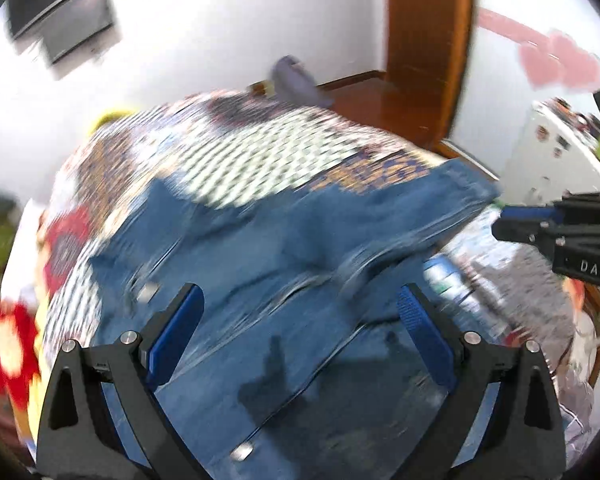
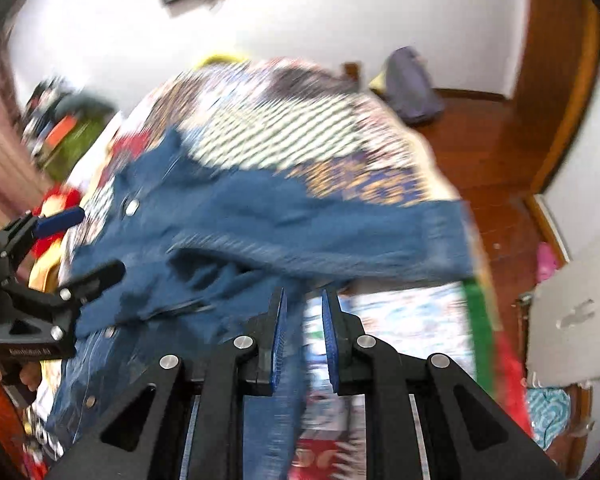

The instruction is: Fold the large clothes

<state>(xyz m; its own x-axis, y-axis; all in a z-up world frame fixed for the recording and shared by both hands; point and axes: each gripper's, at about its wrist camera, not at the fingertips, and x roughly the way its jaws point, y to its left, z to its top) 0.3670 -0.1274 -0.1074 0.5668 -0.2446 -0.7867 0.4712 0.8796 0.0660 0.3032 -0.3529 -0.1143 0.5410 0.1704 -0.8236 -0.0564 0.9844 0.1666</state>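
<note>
A blue denim jacket (image 1: 292, 248) with metal snap buttons lies spread on a bed with a patterned quilt (image 1: 260, 140). My left gripper (image 1: 300, 308) is open wide just above the jacket's body, holding nothing. It also shows at the left edge of the right wrist view (image 2: 88, 240). My right gripper (image 2: 304, 300) has its jaws nearly closed with a narrow gap, and a strip of denim (image 2: 276, 400) hangs between them. It shows at the right edge of the left wrist view (image 1: 508, 224), beside the jacket's sleeve end (image 1: 460, 192). Both views are motion-blurred.
The quilt (image 2: 284, 128) covers the bed. A purple bag (image 2: 412, 84) sits on the wooden floor (image 2: 480, 152) past the bed's far corner. A wooden door frame (image 1: 428, 40) stands behind. Red and yellow fabric (image 1: 12, 344) lies at the bed's left side.
</note>
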